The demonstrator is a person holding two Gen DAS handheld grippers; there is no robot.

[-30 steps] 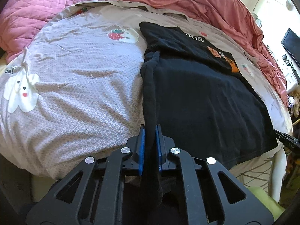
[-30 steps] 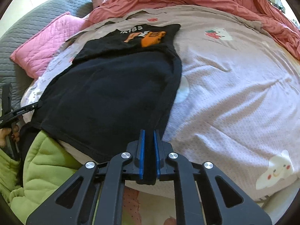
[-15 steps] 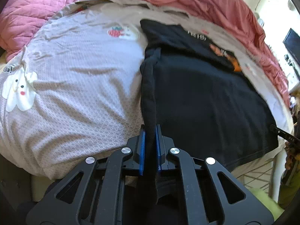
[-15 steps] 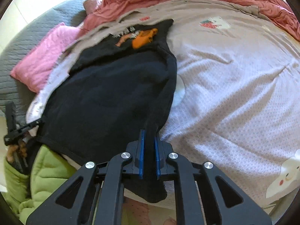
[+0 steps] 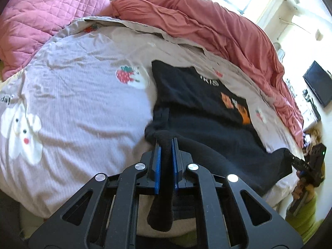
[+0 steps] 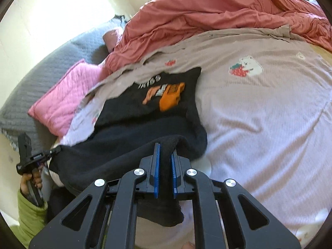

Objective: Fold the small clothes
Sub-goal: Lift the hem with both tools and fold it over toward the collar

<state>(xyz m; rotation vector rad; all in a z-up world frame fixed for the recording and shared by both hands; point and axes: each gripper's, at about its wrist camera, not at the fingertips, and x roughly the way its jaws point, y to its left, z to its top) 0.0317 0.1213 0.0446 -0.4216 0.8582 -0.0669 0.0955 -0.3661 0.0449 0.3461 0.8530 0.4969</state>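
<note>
Bedroom: bed sheet (image 5: 83, 95), pale lilac with strawberry and bear prints, is carrying a black T-shirt (image 5: 199, 103) with an orange graphic. Salmon duvet (image 5: 217, 31) is bunching beyond the shirt; pink pillow (image 6: 62, 101) is lying beside it. Left gripper (image 5: 165, 143) and right gripper (image 6: 165, 147) are each pinching a bunched hem corner, jaws pressing the black fabric, near edge lifting off the sheet.

The bed's pale strawberry-print sheet (image 5: 83, 95) is carrying a black printed T-shirt (image 5: 197, 101) at center and a rumpled coral duvet (image 5: 217, 35) at upper right.
</note>
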